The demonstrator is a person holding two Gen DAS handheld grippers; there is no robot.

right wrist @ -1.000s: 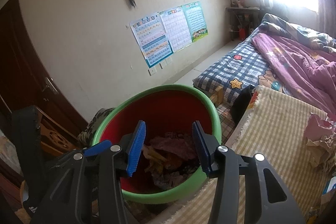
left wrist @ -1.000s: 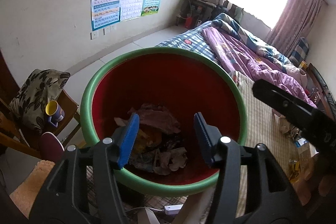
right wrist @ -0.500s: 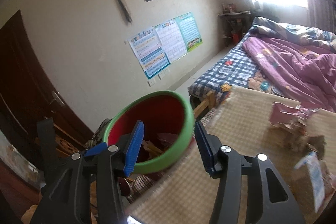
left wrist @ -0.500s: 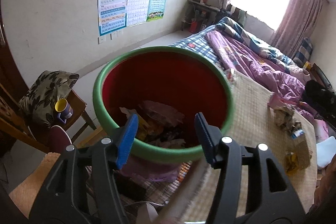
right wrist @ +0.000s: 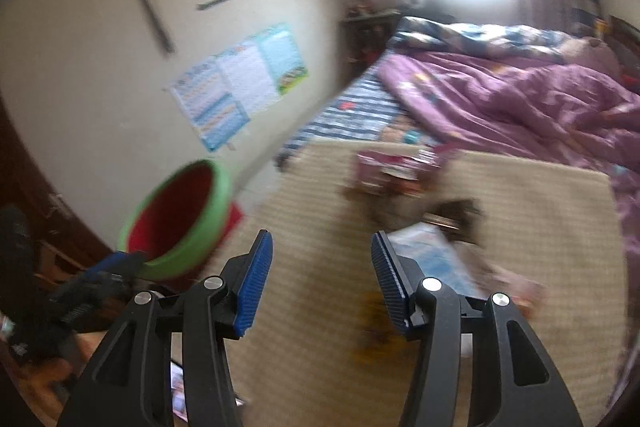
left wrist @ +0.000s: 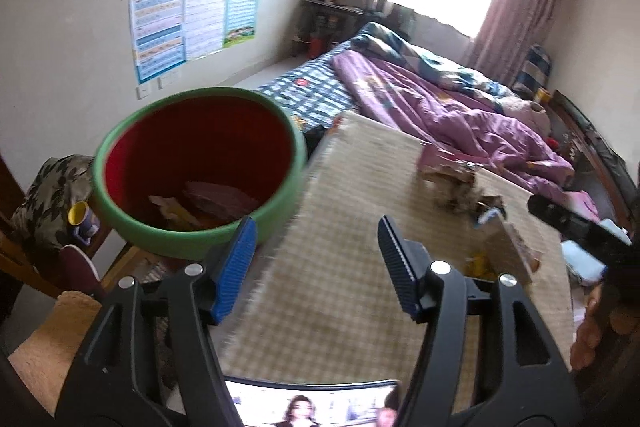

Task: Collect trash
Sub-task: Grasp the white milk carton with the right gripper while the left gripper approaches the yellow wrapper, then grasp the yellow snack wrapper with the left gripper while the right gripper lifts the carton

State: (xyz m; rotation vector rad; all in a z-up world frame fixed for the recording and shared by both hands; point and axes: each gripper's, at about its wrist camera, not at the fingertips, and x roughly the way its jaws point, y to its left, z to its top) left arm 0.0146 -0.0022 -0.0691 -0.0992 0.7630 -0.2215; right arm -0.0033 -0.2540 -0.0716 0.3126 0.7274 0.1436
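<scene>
Checkered tabletop [left wrist: 344, 291] lies under my 2 grippers: left gripper [left wrist: 314, 269] opening, empty; right gripper [right wrist: 320, 281] parted, empty, before scattered trash [right wrist: 404, 187].

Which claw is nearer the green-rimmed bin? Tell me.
Left. The left claw hangs just beside the green-rimmed bin; the right claw sits farther along the table, over the wrappers.

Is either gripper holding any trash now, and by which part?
Nothing is held. The left gripper, jaws opening, and the right gripper are both empty above the table.
</scene>
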